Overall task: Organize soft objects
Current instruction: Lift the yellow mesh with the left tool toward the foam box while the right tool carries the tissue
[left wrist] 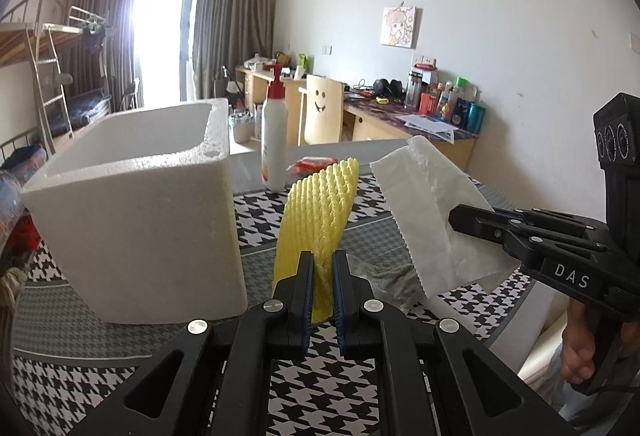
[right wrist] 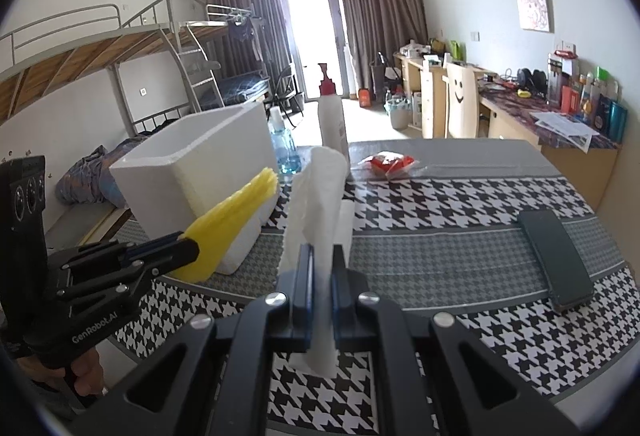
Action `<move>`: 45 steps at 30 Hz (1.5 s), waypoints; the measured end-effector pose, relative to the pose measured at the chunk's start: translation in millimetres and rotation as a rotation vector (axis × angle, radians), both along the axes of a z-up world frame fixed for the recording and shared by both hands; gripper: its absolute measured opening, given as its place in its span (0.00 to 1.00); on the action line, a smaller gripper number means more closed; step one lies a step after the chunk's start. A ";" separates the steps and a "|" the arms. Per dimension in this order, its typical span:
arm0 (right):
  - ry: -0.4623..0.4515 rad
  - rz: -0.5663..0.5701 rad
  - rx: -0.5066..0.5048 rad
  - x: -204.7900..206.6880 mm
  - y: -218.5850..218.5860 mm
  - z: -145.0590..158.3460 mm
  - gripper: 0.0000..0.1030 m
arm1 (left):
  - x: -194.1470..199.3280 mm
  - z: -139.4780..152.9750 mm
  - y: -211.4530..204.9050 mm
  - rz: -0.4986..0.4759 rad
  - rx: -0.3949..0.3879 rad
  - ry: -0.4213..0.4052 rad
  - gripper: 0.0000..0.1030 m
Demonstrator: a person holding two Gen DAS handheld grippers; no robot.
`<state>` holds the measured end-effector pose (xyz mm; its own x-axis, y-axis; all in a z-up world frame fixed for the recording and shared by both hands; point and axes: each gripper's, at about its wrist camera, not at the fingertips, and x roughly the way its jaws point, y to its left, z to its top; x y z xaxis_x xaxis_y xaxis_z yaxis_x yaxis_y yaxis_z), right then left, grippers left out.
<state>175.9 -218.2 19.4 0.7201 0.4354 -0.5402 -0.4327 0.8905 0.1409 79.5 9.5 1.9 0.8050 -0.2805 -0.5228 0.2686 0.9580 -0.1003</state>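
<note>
our left gripper (left wrist: pixel 323 276) clamps a yellow foam net (left wrist: pixel 320 203), our right gripper (right wrist: pixel 322 272) a white tissue (right wrist: pixel 316 203), both lifted above the desk (right wrist: pixel 440 236). the foam box (left wrist: pixel 140 195) beside them looks empty, so nothing seems stored yet.

— What colours am I getting on your feed?

— I see a yellow foam net (left wrist: pixel 320 211) with a woven mesh pattern, pinched between black fingers with blue pads (left wrist: pixel 307 300). To its right, a white paper towel (left wrist: pixel 428 211), plain, with a saw-tooth edge.

— And underneath?

— The tablecloth (right wrist: pixel 440 195) is black-and-white houndstooth, broken by grey bands of finer houndstooth. On the left I have a plain white foam box (left wrist: pixel 132 195).

— Anything far off?

— A white pump bottle (left wrist: pixel 274 139) with a red top, and a red packet (right wrist: pixel 389 163) beside it. Near right, a dark phone (right wrist: pixel 556 260). Both grippers are black all over.
</note>
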 end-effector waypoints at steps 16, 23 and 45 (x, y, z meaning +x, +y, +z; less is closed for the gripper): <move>-0.049 -0.005 0.005 -6.3 -0.1 10.9 0.10 | -10.9 16.2 -0.8 -0.016 0.025 -0.065 0.10; -0.069 -0.009 0.003 -9.9 1.1 16.9 0.10 | -11.1 24.6 -1.2 -0.022 0.022 -0.089 0.10; -0.130 -0.022 0.030 -4.9 0.5 36.6 0.10 | -7.9 47.0 -4.8 -0.025 0.017 -0.151 0.10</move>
<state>171.1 -217.7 56.1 0.7926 0.4336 -0.4288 -0.4298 0.8960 0.1116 71.5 4.7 49.0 0.8675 -0.2937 -0.4015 0.3036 0.9519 -0.0405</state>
